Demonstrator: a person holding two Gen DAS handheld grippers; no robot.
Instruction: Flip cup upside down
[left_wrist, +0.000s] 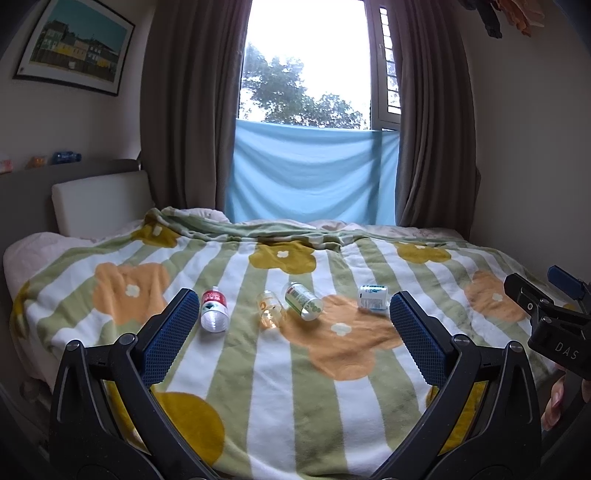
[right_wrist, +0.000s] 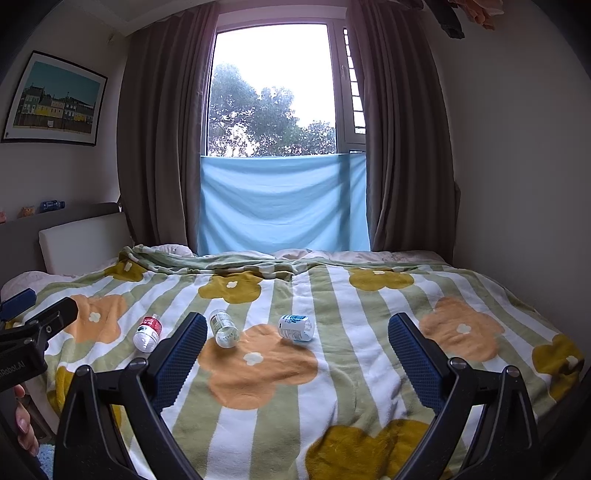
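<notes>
Four small containers lie on their sides on the flowered blanket (left_wrist: 295, 387). From left to right they are a red-label bottle (left_wrist: 213, 310), a clear cup-like one with an orange mark (left_wrist: 271, 309), a green-label one (left_wrist: 303, 301) and a blue-and-white one (left_wrist: 373, 297). My left gripper (left_wrist: 293, 299) hangs open in front of them, touching none. My right gripper (right_wrist: 298, 319) is open too, short of the blue-and-white container (right_wrist: 295, 328). Its left finger (right_wrist: 181, 354) hides the clear one; the red-label bottle (right_wrist: 147, 332) and the green-label one (right_wrist: 223, 328) show.
The bed runs back to a window with brown curtains (left_wrist: 177, 110) and a blue cloth (left_wrist: 310, 173). A white headboard cushion (left_wrist: 96, 206) stands at the left. Each gripper appears at the other view's edge, right gripper (left_wrist: 543, 288) and left gripper (right_wrist: 37, 304), with a hand (left_wrist: 554, 402) below.
</notes>
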